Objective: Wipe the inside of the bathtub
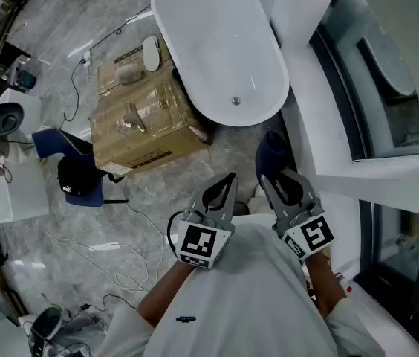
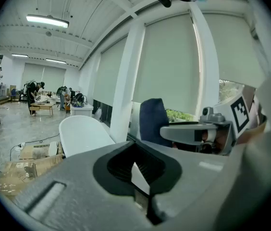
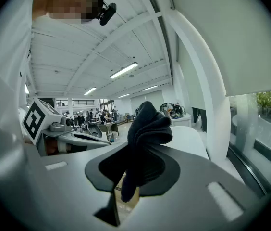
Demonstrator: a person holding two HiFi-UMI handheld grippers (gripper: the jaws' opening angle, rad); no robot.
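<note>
Bathtub point(image 1: 217, 43), right hand-held gripper point(image 1: 278, 181) clamping dark cloth point(image 1: 272, 152), box point(image 1: 146, 117) print unreadable

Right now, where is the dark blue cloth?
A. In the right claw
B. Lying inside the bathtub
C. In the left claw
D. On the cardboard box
A: the right claw is shut on the dark blue cloth, which bunches up out of its tips, while the left claw is shut with nothing in it.

Cardboard box point(image 1: 144, 121) print seemingly illegible.
</note>
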